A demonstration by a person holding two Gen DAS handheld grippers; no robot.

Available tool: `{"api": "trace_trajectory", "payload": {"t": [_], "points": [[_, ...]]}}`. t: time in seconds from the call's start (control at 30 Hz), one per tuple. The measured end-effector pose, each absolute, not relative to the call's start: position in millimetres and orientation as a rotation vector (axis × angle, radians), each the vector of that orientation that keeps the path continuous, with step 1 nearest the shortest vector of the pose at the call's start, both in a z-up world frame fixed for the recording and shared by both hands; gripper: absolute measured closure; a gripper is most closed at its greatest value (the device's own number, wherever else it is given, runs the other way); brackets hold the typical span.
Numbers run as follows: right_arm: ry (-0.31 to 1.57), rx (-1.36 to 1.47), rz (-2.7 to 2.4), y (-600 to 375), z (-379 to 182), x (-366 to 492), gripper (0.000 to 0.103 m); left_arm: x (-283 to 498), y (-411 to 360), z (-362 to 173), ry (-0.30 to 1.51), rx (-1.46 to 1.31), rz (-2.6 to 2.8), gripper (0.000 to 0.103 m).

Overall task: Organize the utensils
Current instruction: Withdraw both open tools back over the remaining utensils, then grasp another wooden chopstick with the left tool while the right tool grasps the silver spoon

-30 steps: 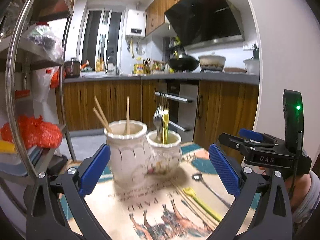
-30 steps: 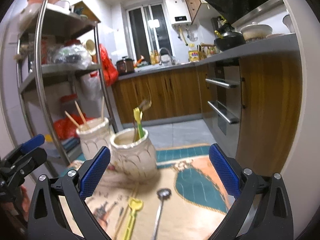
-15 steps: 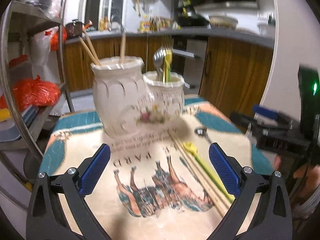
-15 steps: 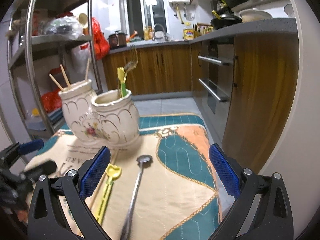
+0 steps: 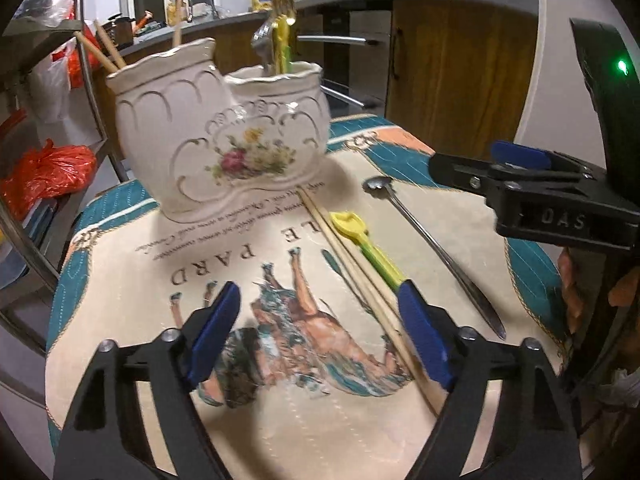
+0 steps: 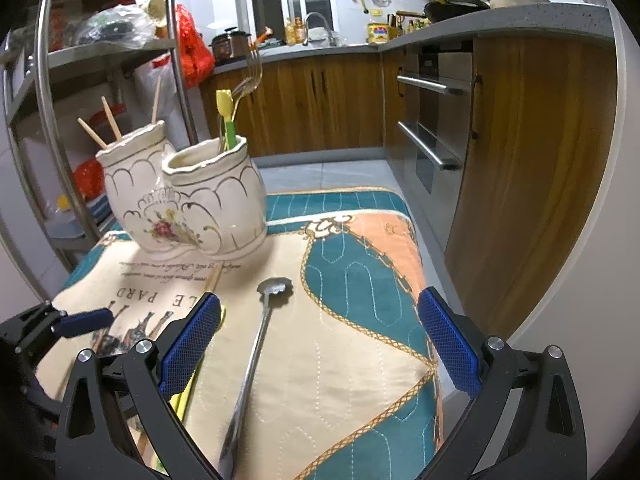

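Observation:
A white flowered double utensil holder stands at the back of the printed mat. Chopsticks stick out of its left cup, forks and a yellow utensil out of its right cup. On the mat lie a pair of chopsticks, a yellow-green utensil and a metal spoon. My left gripper hovers low over the mat, its jaws closing; the chopsticks run just inside its right finger, untouched. My right gripper is open above the spoon's handle.
A steel shelf rack with red bags stands left of the mat. Wooden cabinets and an oven front lie beyond and to the right. A hand holds the right gripper.
Both grippers have tipped downward and sunk toward the mat. The left jaws have narrowed and now sit close over the loose chopsticks. The right gripper has come over the spoon.

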State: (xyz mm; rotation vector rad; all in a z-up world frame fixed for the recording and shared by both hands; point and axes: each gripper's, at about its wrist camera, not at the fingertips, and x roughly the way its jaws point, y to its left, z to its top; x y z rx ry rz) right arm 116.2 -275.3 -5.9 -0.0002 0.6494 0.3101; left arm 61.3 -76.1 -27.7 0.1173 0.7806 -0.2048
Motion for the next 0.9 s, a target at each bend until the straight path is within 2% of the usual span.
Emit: {"api": "trace_trajectory", "payload": {"t": [0.1, 0.27, 0.37, 0.43, 0.47, 0.5, 0.67, 0.73, 0.8, 0.9], "points": [[0.659, -0.010, 0.308, -273.2, -7.0, 117.1, 0.005, 61.4, -82.4, -31.0, 0.809, 0.130, -0.224, 0.048], [0.669, -0.023, 0.310, -271.1, -8.5, 117.2, 0.005, 64.8, -86.4, -32.2, 0.842, 0.119, -0.220, 0.061], [0.686, -0.029, 0.318, -268.6, -10.8, 119.0, 0.005, 66.5, -91.5, -33.2, 0.845, 0.132, -0.215, 0.064], [0.697, -0.035, 0.330, -266.4, -12.7, 119.4, 0.005, 67.5, -92.2, -32.8, 0.849, 0.134, -0.227, 0.072], [0.701, -0.039, 0.333, -265.1, -13.9, 118.8, 0.005, 68.0, -91.4, -32.4, 0.851, 0.136, -0.237, 0.084], [0.708, -0.047, 0.336, -263.3, -15.2, 118.7, 0.005, 68.1, -89.3, -31.9, 0.855, 0.138, -0.244, 0.091], [0.756, -0.075, 0.366, -253.5, -19.8, 121.2, 0.008, 67.6, -71.4, -30.2, 0.864, 0.141, -0.246, 0.097], [0.773, -0.066, 0.384, -250.0, -21.2, 125.4, 0.013, 66.6, -62.0, -29.3, 0.867, 0.141, -0.241, 0.097], [0.802, -0.067, 0.388, -246.0, -22.7, 130.4, 0.029, 65.7, -54.2, -29.1, 0.870, 0.143, -0.236, 0.097], [0.850, -0.087, 0.396, -236.3, -29.3, 138.8, 0.044, 63.2, -43.8, -29.7, 0.875, 0.144, -0.250, 0.097]]}}
